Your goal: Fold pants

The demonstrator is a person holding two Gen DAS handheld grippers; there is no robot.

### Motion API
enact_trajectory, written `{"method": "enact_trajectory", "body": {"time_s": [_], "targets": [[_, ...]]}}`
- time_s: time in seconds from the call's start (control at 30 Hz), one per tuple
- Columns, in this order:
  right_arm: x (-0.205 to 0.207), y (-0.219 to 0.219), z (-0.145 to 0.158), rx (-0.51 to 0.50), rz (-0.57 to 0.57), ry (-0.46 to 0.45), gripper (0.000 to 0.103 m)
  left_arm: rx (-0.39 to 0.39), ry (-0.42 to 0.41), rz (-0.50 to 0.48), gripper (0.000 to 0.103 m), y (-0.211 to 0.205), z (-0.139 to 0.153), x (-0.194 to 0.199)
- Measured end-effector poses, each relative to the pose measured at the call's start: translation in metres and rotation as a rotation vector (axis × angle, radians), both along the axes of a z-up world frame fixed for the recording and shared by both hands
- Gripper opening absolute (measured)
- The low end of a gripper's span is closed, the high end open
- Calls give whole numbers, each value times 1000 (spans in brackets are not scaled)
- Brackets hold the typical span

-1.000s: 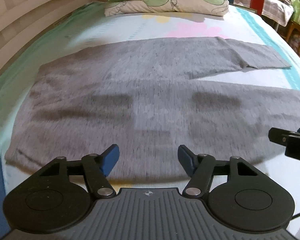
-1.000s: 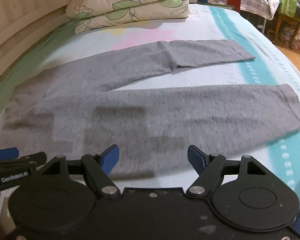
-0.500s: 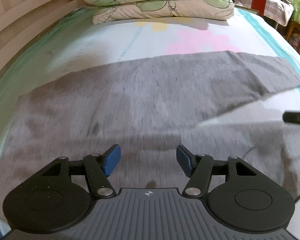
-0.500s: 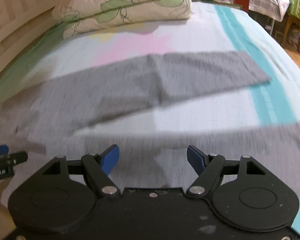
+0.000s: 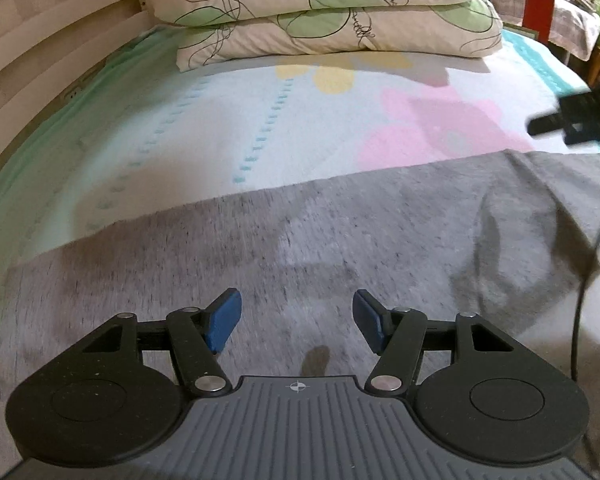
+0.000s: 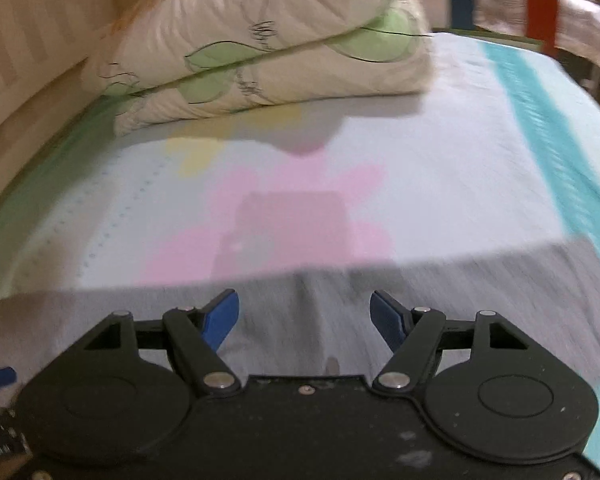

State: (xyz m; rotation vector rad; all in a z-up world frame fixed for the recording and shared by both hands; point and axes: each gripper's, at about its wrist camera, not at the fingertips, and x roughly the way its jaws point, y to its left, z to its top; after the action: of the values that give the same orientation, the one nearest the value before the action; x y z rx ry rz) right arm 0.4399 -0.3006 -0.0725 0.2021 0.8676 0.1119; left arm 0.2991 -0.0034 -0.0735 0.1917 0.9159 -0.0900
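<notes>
Premises: a bedroom in a private home. A bed (image 5: 260, 120) fills the view, made up with a pastel sheet printed with pink and yellow shapes and a teal stripe along its right edge. Two leaf-patterned pillows (image 5: 332, 12) are stacked at its far end. A pale slatted bed frame (image 5: 40, 52) borders the left edge. Piled household textiles (image 6: 580, 12) sit beyond the far right corner.

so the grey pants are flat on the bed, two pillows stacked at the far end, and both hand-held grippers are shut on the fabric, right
Not quite. The grey pants do lie flat on the bed with two pillows stacked at the far end, but neither gripper is shut on fabric. The left wrist view shows the left hand-held gripper open above the cloth, and the right wrist view shows the right hand-held gripper open too, nothing pinched.
</notes>
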Motion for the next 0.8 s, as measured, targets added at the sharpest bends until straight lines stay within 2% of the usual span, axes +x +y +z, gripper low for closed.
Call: {"method": "enact_trajectory", "body": {"time_s": [0.13,0.2,0.37,0.43,0.5,0.57,0.6,0.63,0.8], "targets": [[47,0,-12,-17,-3,58,74,3,6,6,61,2,-6,9],[59,3,-20,-37,-14,78,74,1,12,10,61,4,-9,11],[65,16,-43,-79,-27,132,74,8,25,9,61,8,-14,12],[68,19,-53,-104,-2,185,74,10,25,10,61,9,-13,11],[64,24,-53,-141,53,180,74,12,19,11,61,10,-10,11],[55,25,-50,-160,107,184,57,15,9,15,61,10,-5,11],[49,23,-46,-165,116,183,21,16,3,18,61,10,-2,12],[45,19,-43,-155,114,192,5,15,-4,20,61,10,1,12],[5,-8,-30,-24,116,167,3,8,-41,13,61,1,19,18]]}}
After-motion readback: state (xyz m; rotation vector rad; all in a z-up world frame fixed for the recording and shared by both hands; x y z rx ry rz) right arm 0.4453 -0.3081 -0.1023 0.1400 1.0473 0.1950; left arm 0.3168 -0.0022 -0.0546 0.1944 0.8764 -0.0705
